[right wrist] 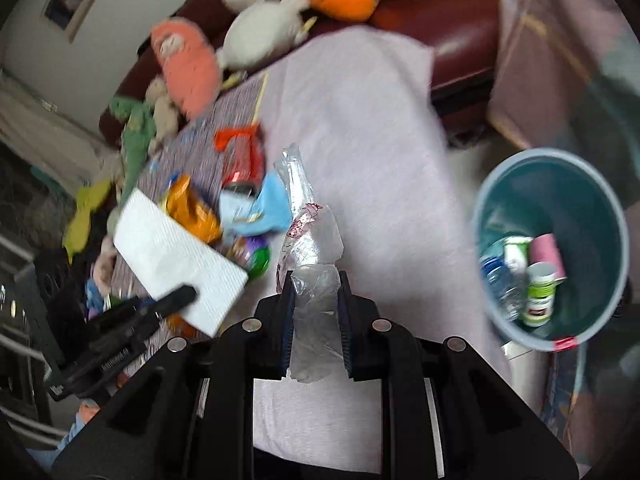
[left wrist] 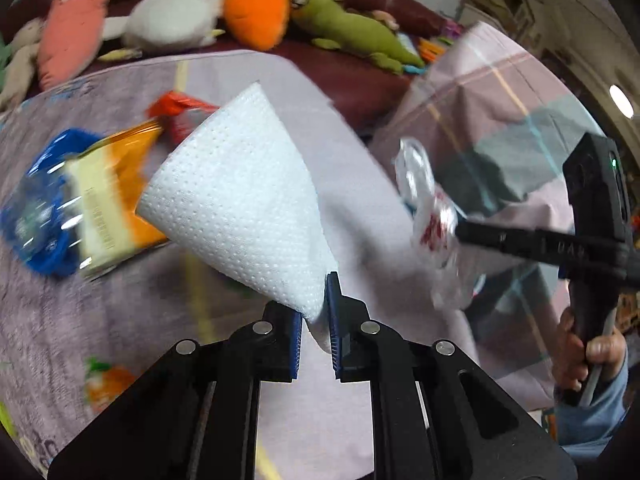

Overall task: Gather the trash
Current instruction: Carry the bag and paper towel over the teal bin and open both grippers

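The job looks partly done. The round light-blue plastic waste bin (right wrist: 500,196), at about three o'clock in the right wrist view, already holds a crushed clear water bottle (right wrist: 500,280), a pink paper cup (right wrist: 549,253) and a small white-and-green container (right wrist: 540,296). Both tools are loaded but neither load is binned yet: the left gripper (left wrist: 316,322) has its blue pads pinched on a corner of a white embossed paper towel (left wrist: 240,200), which fans up toward eleven o'clock, and the right gripper (right wrist: 317,316) is clamped on a crumpled clear plastic wrapper with red print (right wrist: 314,240), held above the cloth with the bin off to its right. Several pieces remain on the table around ten o'clock: an orange foil snack bag (right wrist: 192,212), a red foil packet (right wrist: 242,160), a light-blue wrapper (right wrist: 264,208) and a small green-and-purple packet (right wrist: 256,258); a blue-and-yellow packet (left wrist: 52,208) shows in the left view, blurred by motion. The surface is a table under a pale lilac cloth (right wrist: 360,128) with a patterned mat on its far side. Behind it, at twelve o'clock, a dark red leather sofa (right wrist: 440,20) carries plush toys: an orange carrot (left wrist: 256,12), a white duck (left wrist: 172,20), a green dinosaur (left wrist: 352,28) and a pink figure (left wrist: 72,20). A framed picture (right wrist: 70,4) hangs on the wall at eleven o'clock.
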Motion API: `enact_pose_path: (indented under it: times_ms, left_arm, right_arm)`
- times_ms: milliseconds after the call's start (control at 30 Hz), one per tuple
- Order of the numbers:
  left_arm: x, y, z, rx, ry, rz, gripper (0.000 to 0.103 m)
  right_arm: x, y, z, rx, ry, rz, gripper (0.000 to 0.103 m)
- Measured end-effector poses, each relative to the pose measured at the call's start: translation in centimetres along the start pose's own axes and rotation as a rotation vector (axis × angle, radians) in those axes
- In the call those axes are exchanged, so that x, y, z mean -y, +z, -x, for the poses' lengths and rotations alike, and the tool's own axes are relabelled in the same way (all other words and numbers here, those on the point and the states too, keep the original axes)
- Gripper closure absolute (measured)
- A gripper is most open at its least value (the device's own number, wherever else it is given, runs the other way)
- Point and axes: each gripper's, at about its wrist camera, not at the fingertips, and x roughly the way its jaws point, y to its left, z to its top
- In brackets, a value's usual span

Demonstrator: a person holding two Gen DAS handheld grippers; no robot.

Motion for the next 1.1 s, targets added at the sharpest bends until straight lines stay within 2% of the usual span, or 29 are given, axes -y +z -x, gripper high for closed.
enact_pose_path:
  times_ms: [200,400,533,767,833,900,967,1100]
  left_arm:
    - [6.9,2.3,-4.3,-0.060,-0.084,-0.140,0.091]
    - [14.1,3.8,-10.2,-0.149,-0.162,-0.247,0.091]
    - [17.1,4.0,-13.6,-0.208,-0.178,-0.292,0.091]
    - [18.9,4.8,-17.3,-0.267,-0.170,-0.319,0.089]
    - [18.8,5.2,-17.9,-0.275,-0.166,-0.317,0.077]
    - [18.8,5.2,-18.1,-0.259,-0.148,-0.317,0.036]
    - [18.5,5.4,-18.1,-0.232,-0.132,-0.318,0.023]
    - [17.6,5.7,-18.4,-0.236,-0.120,-0.301,0.018]
  right_arm:
    - [5.9,1.0,5.8,0.129,-0.070,-0.100,0.085]
    - [11.6,1.0,9.0,0.184,-0.141,-0.192,0.085]
    - [14.8,0.9,9.8,0.195,-0.168,-0.244,0.084]
    - [18.1,1.3,9.0,0.181,-0.185,-0.304,0.084]
    - [18.7,1.5,8.6,0.174,-0.187,-0.313,0.084]
    - [19.1,1.8,8.3,0.169,-0.190,-0.317,0.084]
    - [19.4,1.9,8.0,0.164,-0.192,-0.321,0.084]
    - [19.8,2.2,7.3,0.147,-0.199,-0.327,0.084]
